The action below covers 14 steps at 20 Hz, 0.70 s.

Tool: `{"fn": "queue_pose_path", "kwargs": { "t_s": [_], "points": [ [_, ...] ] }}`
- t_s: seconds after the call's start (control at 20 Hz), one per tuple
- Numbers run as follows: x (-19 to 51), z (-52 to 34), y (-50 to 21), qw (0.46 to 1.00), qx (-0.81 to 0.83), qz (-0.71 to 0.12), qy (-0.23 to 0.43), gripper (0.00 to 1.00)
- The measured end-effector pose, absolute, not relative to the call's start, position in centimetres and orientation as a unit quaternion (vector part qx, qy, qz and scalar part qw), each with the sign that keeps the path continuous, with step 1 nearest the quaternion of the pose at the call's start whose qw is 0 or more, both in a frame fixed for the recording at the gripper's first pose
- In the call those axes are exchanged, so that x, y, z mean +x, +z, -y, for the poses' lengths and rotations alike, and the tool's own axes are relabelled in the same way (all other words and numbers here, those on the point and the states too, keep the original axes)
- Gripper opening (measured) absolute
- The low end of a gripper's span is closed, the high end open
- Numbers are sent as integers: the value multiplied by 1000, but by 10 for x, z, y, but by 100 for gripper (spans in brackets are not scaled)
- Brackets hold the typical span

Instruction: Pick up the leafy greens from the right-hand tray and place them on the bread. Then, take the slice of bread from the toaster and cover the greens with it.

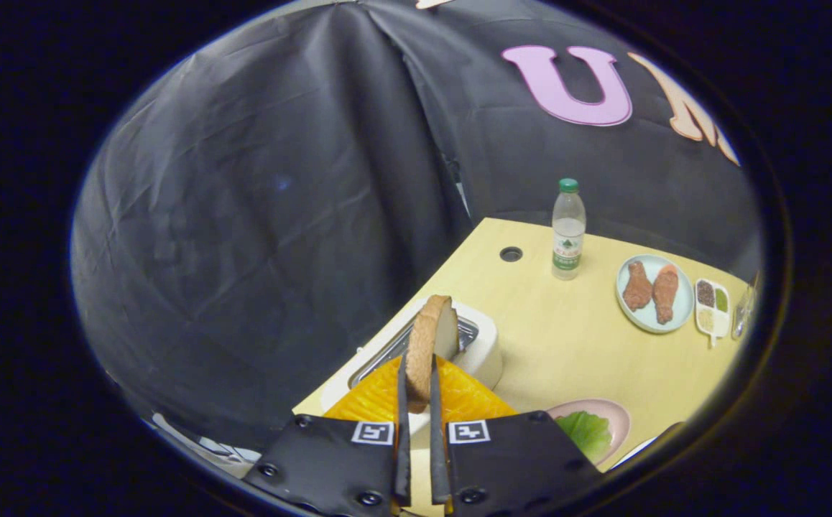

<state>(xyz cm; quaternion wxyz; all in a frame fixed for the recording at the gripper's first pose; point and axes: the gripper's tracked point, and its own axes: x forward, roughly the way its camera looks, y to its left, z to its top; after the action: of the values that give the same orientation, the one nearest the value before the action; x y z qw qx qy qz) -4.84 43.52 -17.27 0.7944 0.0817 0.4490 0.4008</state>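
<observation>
Your hand-held gripper [417, 384] was clamped on the slice of bread [430, 337], both fingers pressing its flat faces, the slice standing on edge between them with its brown crust curving over the top. Directly beyond the fingers, at 12 o'clock, sat the toaster [484, 352], a rounded, smooth cream body with a dark metal slot; the slice stood over that slot, and you could not tell whether its lower edge was clear of it. At 3 o'clock from the fingers, a round pink plate [613, 416] held the leafy greens [587, 431], ruffled and veined. At 1 o'clock stood a clear plastic bottle [568, 230] with a green cap, and beyond it to the right a pale blue plate [654, 293] carrying two brown drumsticks [650, 289], then a small divided dish [713, 307]. The pale wooden tabletop [552, 330] lay bare between the toaster and the blue plate; its left edge ran close beside the toaster.
</observation>
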Motion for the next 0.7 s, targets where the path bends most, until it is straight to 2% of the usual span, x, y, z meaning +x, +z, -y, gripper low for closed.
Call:
{"fn": "queue_pose_path", "kwargs": {
  "t_s": [0.3,0.7],
  "points": [
    [-35,-387,-162,817,98,-430,372,14],
    [-37,-332,-217,825,117,-463,303,14]
  ]
}}
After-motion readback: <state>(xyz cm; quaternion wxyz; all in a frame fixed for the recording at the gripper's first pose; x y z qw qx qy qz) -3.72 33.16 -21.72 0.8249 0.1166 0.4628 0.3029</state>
